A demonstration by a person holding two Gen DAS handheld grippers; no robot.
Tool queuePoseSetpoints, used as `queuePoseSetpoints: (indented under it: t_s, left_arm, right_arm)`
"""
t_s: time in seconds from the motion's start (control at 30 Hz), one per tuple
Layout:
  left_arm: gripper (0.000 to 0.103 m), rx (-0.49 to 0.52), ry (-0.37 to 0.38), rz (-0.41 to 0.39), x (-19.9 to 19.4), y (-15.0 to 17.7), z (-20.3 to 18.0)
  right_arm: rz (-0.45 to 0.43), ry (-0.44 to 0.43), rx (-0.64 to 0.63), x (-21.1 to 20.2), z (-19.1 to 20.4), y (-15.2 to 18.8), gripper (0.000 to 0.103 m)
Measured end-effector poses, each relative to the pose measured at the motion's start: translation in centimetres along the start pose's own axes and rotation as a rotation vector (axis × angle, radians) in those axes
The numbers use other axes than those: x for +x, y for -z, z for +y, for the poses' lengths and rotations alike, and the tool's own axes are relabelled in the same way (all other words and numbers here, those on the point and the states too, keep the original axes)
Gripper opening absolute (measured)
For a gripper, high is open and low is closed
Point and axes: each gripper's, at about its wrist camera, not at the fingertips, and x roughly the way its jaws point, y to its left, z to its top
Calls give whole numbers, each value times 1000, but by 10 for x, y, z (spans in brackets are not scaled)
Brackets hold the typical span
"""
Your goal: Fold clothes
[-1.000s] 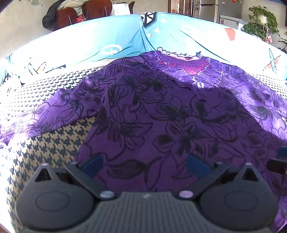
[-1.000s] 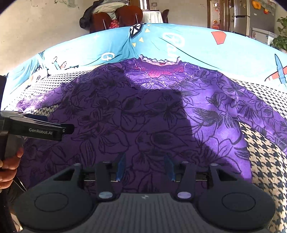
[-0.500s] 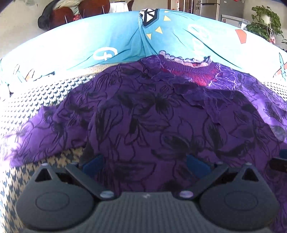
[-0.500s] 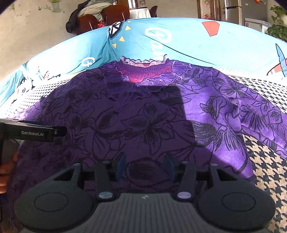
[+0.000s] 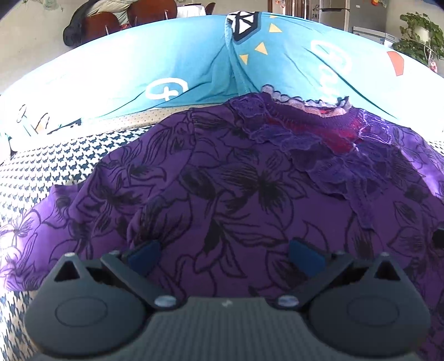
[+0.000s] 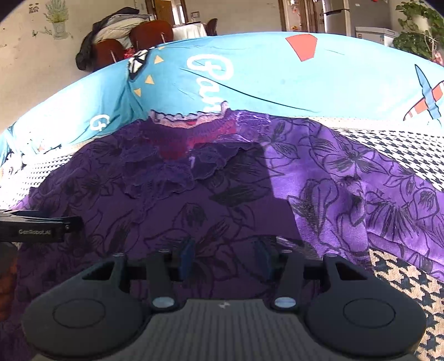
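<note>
Left wrist: houndstooth cover (image 5: 41, 172), turquoise sheet (image 5: 172, 55), chairs (image 5: 125, 16) beyond.

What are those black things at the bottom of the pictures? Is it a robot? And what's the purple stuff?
No robot here. A person holds two grabbing tools, one in each hand, and each tool has a camera looking along its two fingers. So one picture comes from the left gripper, the other from the right gripper. The black shapes at the bottom are the tools themselves, and the blue bits are their soft fingertips.

The purple stuff is a flowered top with a lacy collar, lying spread on a black-and-white checked cover. Behind it is a turquoise cloth. Both grippers are open, with nothing pinched yet. The job is to fold the top.
</note>
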Motion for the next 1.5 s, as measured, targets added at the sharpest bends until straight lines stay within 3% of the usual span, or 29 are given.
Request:
queuePoseSetpoints:
  t_s: [0.13, 0.23, 0.33, 0.67, 0.97, 1.23, 1.33, 1.5]
  left_arm:
    - [103, -39, -34, -1, 1, 3, 8]
    - [103, -73, -105, 17, 8, 5, 18]
    - [103, -129, -92, 20, 10, 5, 31]
    - [103, -114, -141, -1, -2, 9, 22]
    - [103, -20, -81, -50, -27, 10, -17]
    - [103, 79, -92, -62, -36, 29, -42]
    - [103, 77, -98, -33, -31, 42, -43]
    - [103, 27, -102, -103, -32, 61, -43]
  right_arm:
    - [3, 52, 52, 4, -19, 0, 45]
    - [-4, 88, 63, 2, -27, 0, 40]
    - [-5, 97, 63, 1, -31, 0, 37]
    - [11, 150, -3, -1, -21, 0, 42]
    - [19, 183, -35, -2, -9, 1, 46]
    - [-2, 256, -121, -6, 14, 6, 51]
    - [-6, 245, -145, -9, 20, 9, 51]
    - [-14, 246, -145, -17, 22, 14, 51]
